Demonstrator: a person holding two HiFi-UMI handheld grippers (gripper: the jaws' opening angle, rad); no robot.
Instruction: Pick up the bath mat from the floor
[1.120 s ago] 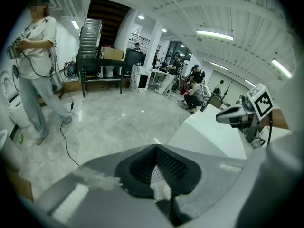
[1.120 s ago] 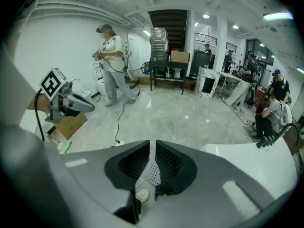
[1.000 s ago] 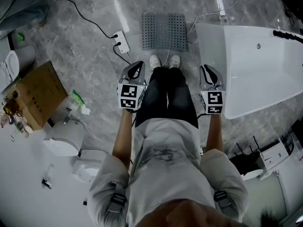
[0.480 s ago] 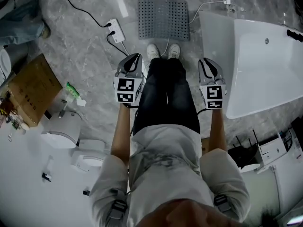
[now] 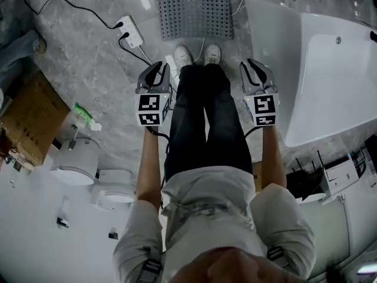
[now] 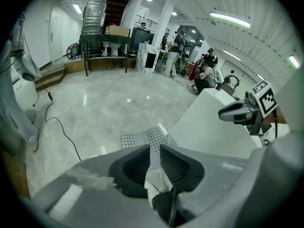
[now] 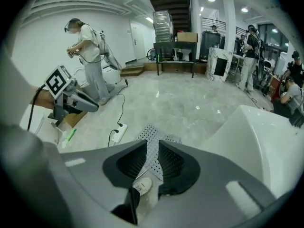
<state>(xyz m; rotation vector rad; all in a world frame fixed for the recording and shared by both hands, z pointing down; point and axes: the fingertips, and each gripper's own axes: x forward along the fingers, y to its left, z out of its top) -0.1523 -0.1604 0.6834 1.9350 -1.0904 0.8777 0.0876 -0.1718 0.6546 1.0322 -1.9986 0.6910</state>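
The grey perforated bath mat (image 5: 195, 10) lies flat on the marble floor just beyond the person's white shoes (image 5: 184, 56). My left gripper (image 5: 158, 69) hangs beside the left leg and my right gripper (image 5: 252, 66) beside the right leg. Both point down and forward, short of the mat and above the floor. In the left gripper view the mat (image 6: 142, 139) shows through the narrow gap of the left gripper (image 6: 154, 151). The right gripper (image 7: 153, 148) frames the mat (image 7: 152, 137) the same way. Both pairs of jaws have just been opening, with nothing between them.
A white bathtub (image 5: 330, 69) stands right of the mat, close to the right gripper. A power strip (image 5: 131, 31) with black cables lies left of the mat. Further left sit a cardboard box (image 5: 29, 117) and white fixtures (image 5: 76, 164). Other people stand in the background.
Both grippers have come down beside the legs toward the floor. The head view has moved, so the mat now sits higher in the picture.
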